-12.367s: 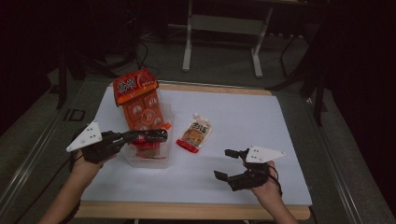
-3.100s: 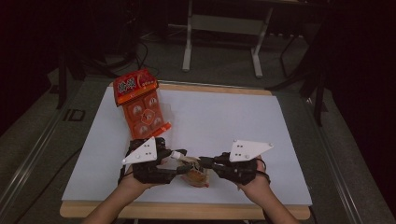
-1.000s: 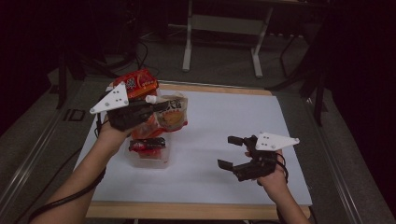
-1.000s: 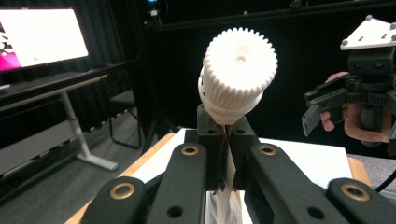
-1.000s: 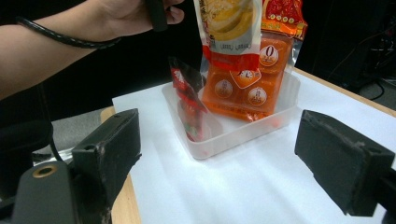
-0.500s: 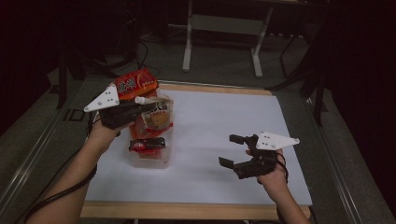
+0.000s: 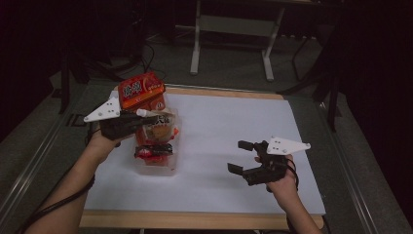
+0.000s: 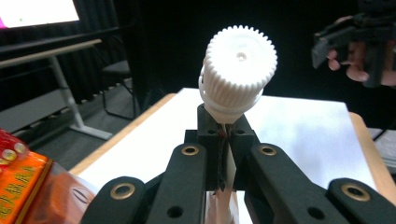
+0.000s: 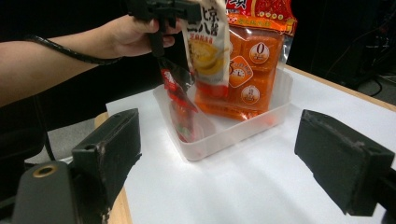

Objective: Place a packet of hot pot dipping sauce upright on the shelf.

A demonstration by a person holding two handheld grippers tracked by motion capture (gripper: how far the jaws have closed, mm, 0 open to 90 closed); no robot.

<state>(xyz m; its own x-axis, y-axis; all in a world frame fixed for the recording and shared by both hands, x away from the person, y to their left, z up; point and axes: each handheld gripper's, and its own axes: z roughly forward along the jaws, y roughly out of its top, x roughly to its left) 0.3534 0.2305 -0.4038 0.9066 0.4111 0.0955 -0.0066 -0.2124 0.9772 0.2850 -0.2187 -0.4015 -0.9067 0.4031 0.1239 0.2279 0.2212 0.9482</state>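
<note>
1. Left gripper [image 7: 141, 117]: jaws clenched on the spout pouch [image 9: 208, 44] just under its white cap [image 8: 239, 70].
2. Pouch hangs long axis downward, directly over the clear plastic bin [image 9: 275, 100] near the table's left edge, beside the orange snack pack [image 9: 247, 56].
3. Right gripper [image 7: 238, 157]: jaws released, empty, well apart near the right edge.

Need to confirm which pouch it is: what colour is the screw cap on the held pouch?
White, ribbed cap; clearest in the left gripper view.
</note>
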